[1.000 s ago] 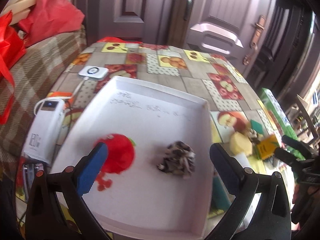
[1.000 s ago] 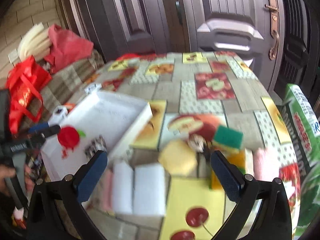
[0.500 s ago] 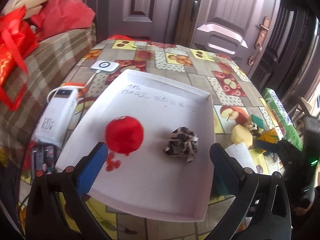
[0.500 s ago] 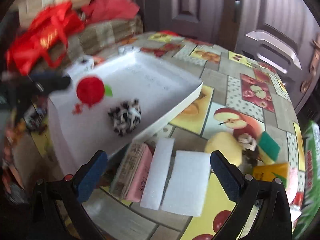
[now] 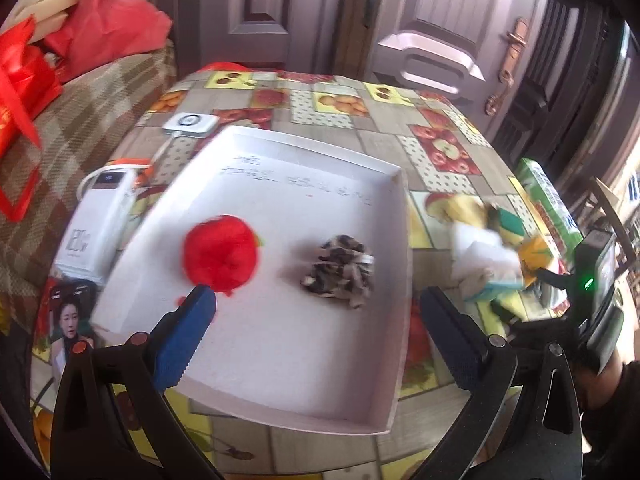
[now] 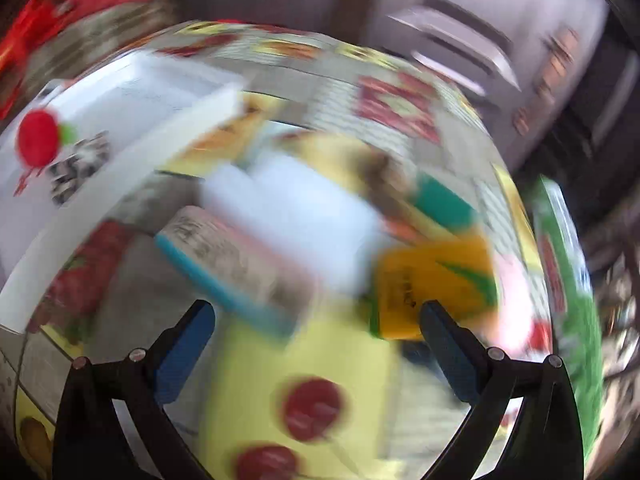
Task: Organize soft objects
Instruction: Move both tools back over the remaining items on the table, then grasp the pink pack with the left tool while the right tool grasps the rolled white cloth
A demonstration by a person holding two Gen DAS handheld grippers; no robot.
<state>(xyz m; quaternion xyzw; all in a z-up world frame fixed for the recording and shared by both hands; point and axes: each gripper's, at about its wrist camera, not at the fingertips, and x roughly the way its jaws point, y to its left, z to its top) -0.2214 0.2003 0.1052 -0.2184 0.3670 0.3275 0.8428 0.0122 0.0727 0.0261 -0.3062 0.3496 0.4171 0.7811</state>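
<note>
The left gripper (image 5: 318, 316) hangs over the near part of a white tray (image 5: 280, 404), its blue fingers (image 5: 184, 336) spread wide with nothing between them. Just past the left finger lies a red plush ball (image 5: 220, 254) on the tray floor, and beside it, a little apart, a crumpled black-and-white cloth bundle (image 5: 340, 272). The tray sits on a worktop (image 5: 360, 116) covered in a fruit-patterned cloth. To the tray's left are a white power bank (image 5: 96, 236) and a small white charger pad (image 5: 192, 125).

The right gripper (image 6: 318, 330) is also spread wide and empty, poised above the pile of soft things to the right of the tray. This view is badly blurred. Between and beyond its fingers (image 6: 182, 354) I can make out a white sponge block (image 6: 296, 216), a pale pad with a teal edge (image 6: 236, 272) just beside it, and an orange-yellow sponge (image 6: 436, 280) near the right finger. A green-topped sponge (image 6: 442, 204) lies farther back, and a green packet (image 6: 568, 280) along the worktop's right edge.
</note>
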